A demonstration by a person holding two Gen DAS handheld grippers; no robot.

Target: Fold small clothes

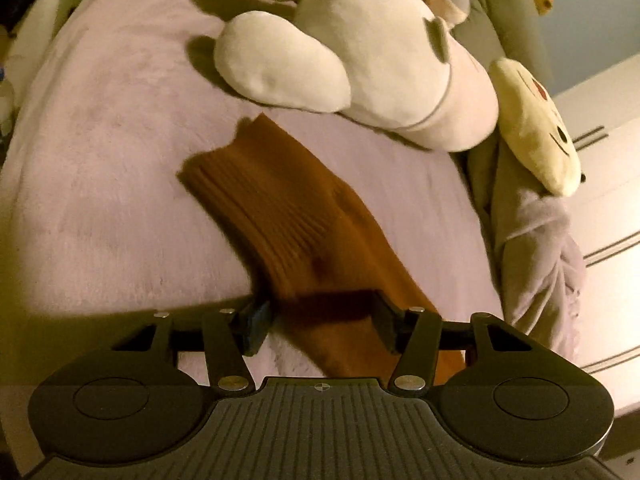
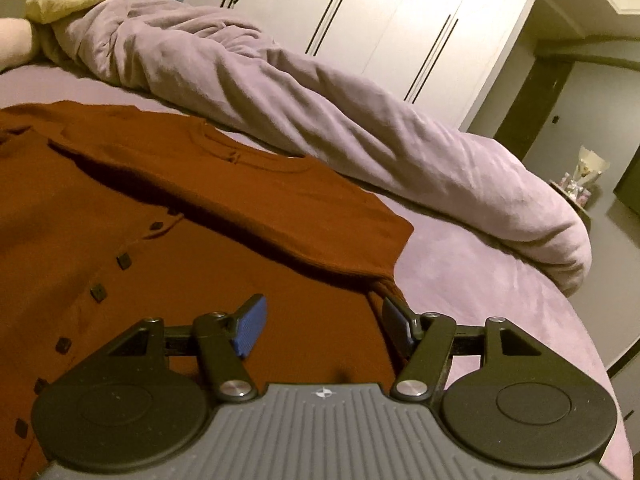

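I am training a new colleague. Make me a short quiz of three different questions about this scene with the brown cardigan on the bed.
1. True or false: the right gripper is open above the brown cardigan.
2. What lies between the fingers of the left gripper? A) a ribbed brown sleeve B) a white plush toy C) a bunched lilac blanket
3. Fill in: the cardigan's row of dark ____ runs down its front.

Key: 1 true; 2 A; 3 buttons.
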